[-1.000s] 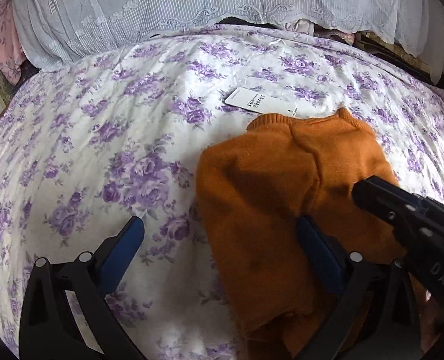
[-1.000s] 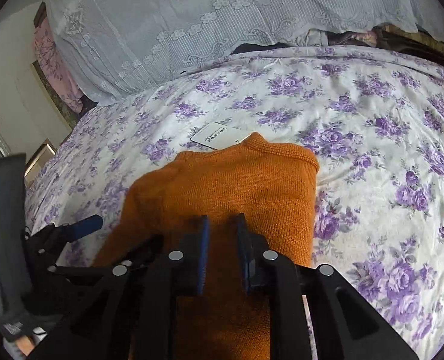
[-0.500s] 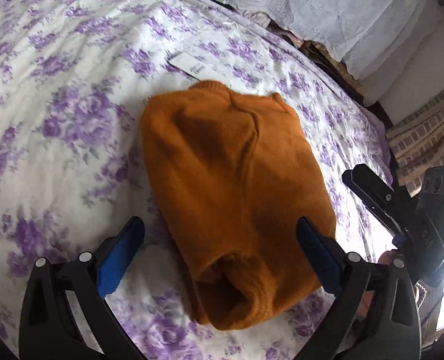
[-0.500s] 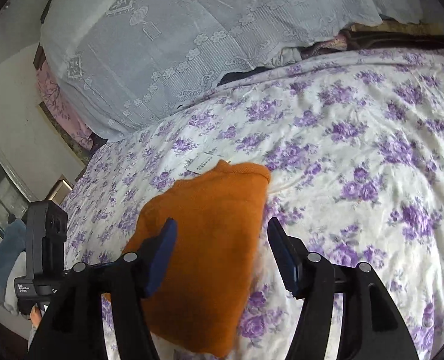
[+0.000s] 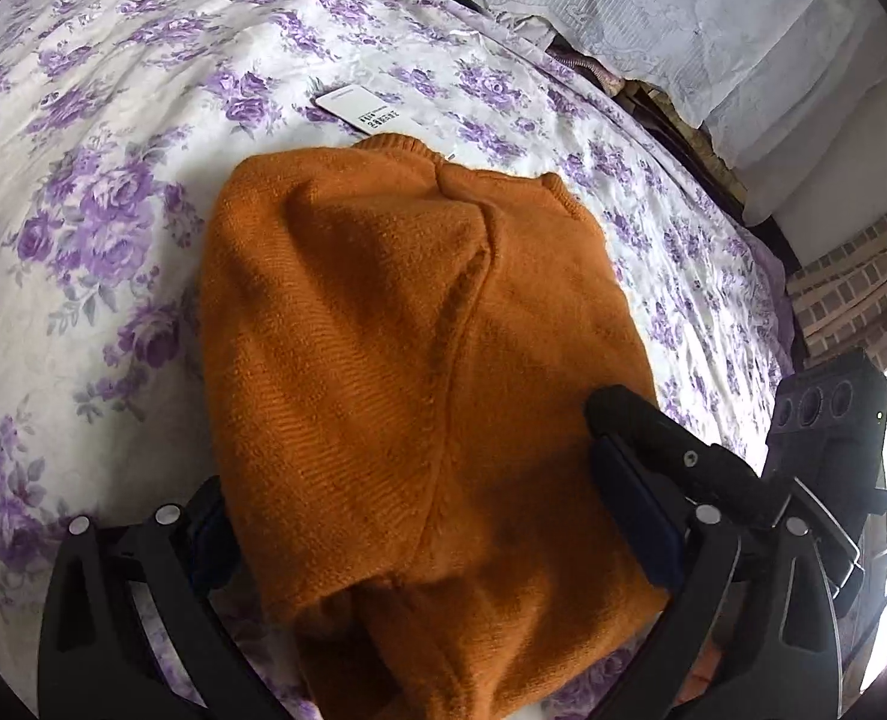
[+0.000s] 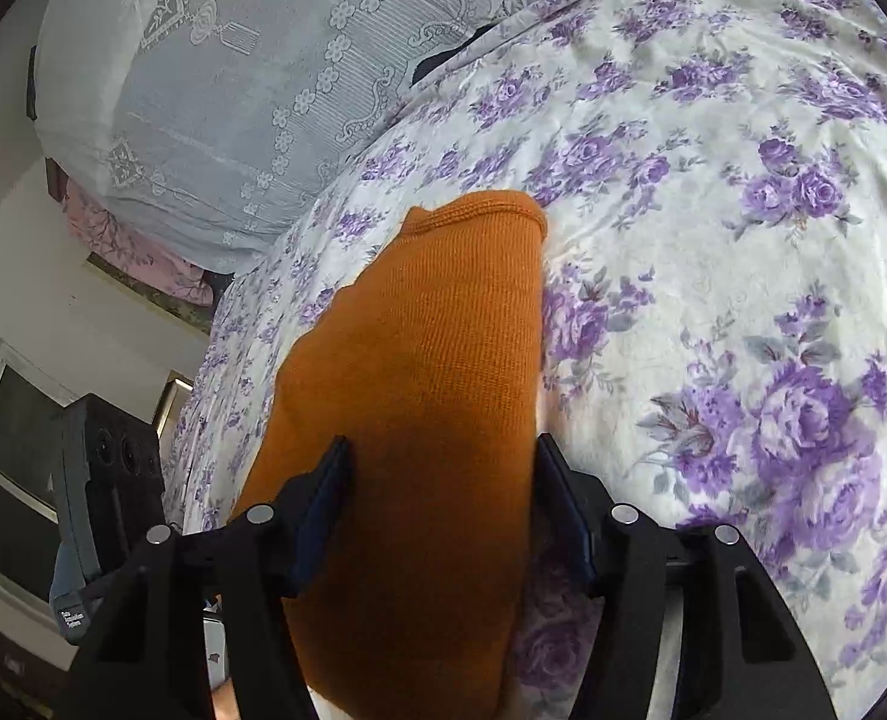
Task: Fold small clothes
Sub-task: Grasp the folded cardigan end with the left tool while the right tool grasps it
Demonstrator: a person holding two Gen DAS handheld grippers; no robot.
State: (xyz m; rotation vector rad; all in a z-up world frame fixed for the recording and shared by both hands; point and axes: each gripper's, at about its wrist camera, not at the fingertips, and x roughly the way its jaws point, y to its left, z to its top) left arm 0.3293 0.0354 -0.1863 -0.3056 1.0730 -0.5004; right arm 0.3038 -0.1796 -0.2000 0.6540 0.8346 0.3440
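Observation:
An orange knitted sweater (image 5: 395,360) lies folded on the purple-flowered bedspread (image 5: 83,180), with a white hang tag (image 5: 359,111) at its far collar end. My left gripper (image 5: 422,522) stands wide open, straddling the sweater's near end. Its left pad (image 5: 209,534) is partly tucked behind the fabric edge. In the right wrist view the sweater (image 6: 431,360) runs between the fingers of my right gripper (image 6: 443,498). Its jaws are closing, with a pad at each side of the fold. One black finger of the right gripper (image 5: 653,426) rests at the sweater's right edge.
Lace-covered pillows (image 6: 233,90) are piled at the head of the bed, with a pink one (image 6: 131,252) beneath. A brick wall (image 5: 851,276) stands beyond the bed's right side. A window (image 6: 11,468) is on the left. Bare bedspread (image 6: 743,300) spreads to the right of the sweater.
The right gripper went from nearly shut over the sweater to open, then swung to straddle its side. The left gripper tilted down and closed in, so the sweater now fills its view.

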